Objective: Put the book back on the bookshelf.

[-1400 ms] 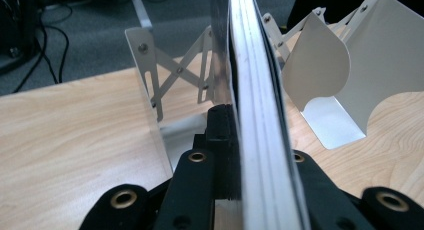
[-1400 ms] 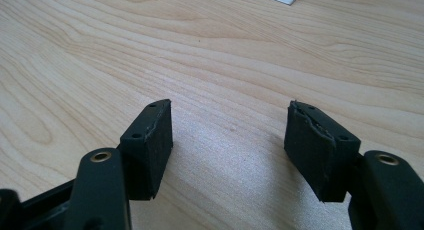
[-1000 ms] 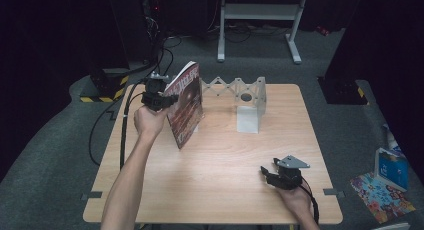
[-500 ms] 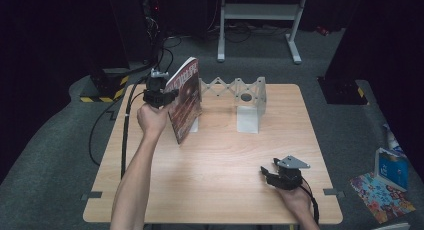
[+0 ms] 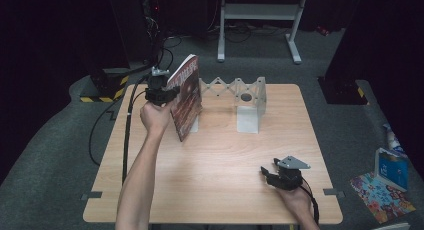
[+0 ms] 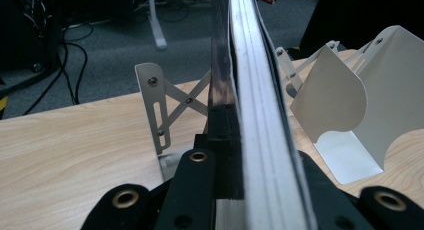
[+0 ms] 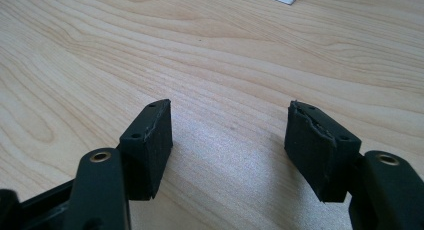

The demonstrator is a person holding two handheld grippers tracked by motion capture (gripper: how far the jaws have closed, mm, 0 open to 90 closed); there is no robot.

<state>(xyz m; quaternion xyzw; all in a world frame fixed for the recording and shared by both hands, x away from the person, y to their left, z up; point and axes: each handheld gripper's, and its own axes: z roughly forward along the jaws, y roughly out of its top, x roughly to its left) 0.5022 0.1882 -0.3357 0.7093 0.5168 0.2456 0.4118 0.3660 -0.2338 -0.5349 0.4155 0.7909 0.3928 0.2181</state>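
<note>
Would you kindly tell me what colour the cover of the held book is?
The book has a dark red cover with pale lettering, clearest in the high view.

We are looking at what is probably a lab: a lone wooden table point(image 5: 210, 155) standing on grey carpet point(image 5: 345, 125), with dark equipment racks point(image 5: 125, 30), trailing cables point(image 5: 170, 42) and hazard-striped tape point(image 5: 102, 96).

Both grippers are black. The left gripper point(image 5: 159, 90) trails a black cable point(image 5: 127, 135). The right gripper point(image 5: 280, 176) carries a grey three-cornered plate point(image 5: 292, 163). Its pads point(image 7: 156, 140) are square black blocks, one chipped, on arms with brass-ringed holes point(image 7: 100, 156). Forearms are bare, without sleeves.
</note>
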